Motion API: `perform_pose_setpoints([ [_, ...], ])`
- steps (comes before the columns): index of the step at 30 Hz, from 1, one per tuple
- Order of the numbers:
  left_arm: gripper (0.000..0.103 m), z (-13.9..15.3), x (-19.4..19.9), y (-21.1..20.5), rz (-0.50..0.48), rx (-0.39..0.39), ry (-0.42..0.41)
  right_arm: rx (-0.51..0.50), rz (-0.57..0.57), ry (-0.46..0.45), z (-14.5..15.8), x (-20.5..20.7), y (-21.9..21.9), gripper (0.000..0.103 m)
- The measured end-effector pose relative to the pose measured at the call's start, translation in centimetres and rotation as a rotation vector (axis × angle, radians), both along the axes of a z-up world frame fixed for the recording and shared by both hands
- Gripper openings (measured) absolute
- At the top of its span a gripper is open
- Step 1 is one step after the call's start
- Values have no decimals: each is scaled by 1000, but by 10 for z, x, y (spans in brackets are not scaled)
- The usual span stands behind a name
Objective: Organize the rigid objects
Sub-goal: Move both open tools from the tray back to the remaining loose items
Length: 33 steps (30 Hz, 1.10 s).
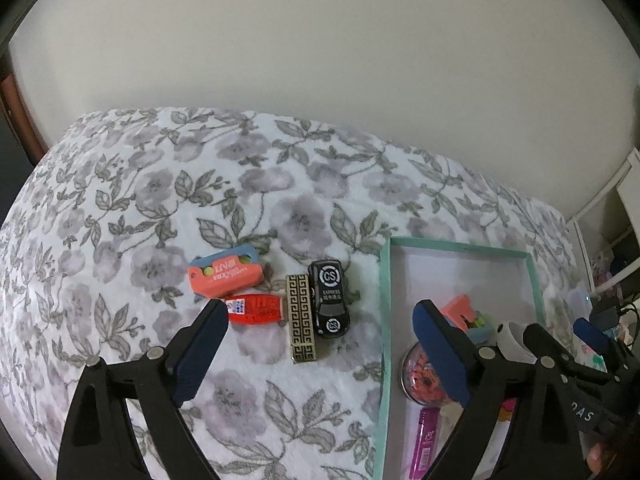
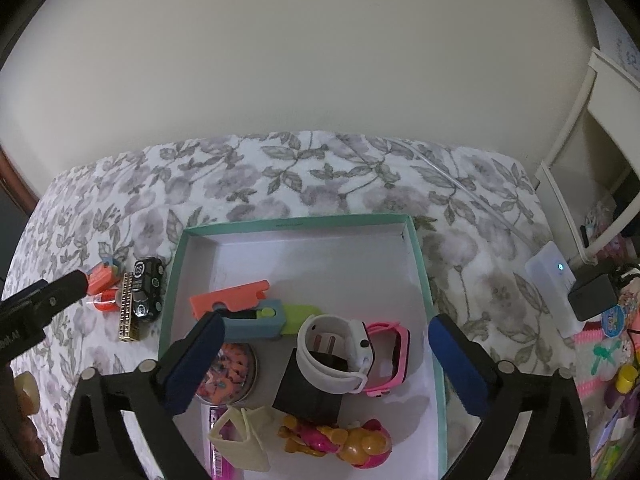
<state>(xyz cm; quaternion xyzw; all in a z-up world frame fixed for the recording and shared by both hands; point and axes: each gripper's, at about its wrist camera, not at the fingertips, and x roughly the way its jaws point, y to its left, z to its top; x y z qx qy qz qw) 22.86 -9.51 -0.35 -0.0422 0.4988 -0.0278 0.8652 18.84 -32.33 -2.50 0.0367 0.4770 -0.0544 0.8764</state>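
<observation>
Only right wrist view shows white watch [image 2: 352, 344].

Toy car [image 1: 330, 298] lies left of the box [image 1: 385, 320]

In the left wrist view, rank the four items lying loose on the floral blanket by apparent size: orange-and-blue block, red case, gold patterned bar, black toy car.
1. gold patterned bar, the longest.
2. orange-and-blue block and black toy car: too alike to rank.
3. red case, smallest, though a gripper finger hides its left end.
</observation>
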Motion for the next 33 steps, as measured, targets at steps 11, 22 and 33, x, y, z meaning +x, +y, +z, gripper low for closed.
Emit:
perform_pose_setpoints([
  [11, 94, 2, 3, 14, 15, 3, -27, -18, 37, 9, -2, 1, 14, 103],
  [22, 94, 7, 8, 92, 166, -92, -64, 26, 102, -48, 9, 6, 57, 103],
  [33, 94, -7, 4, 169, 325, -133, -9, 64, 227, -75, -7, 15, 123, 93],
])
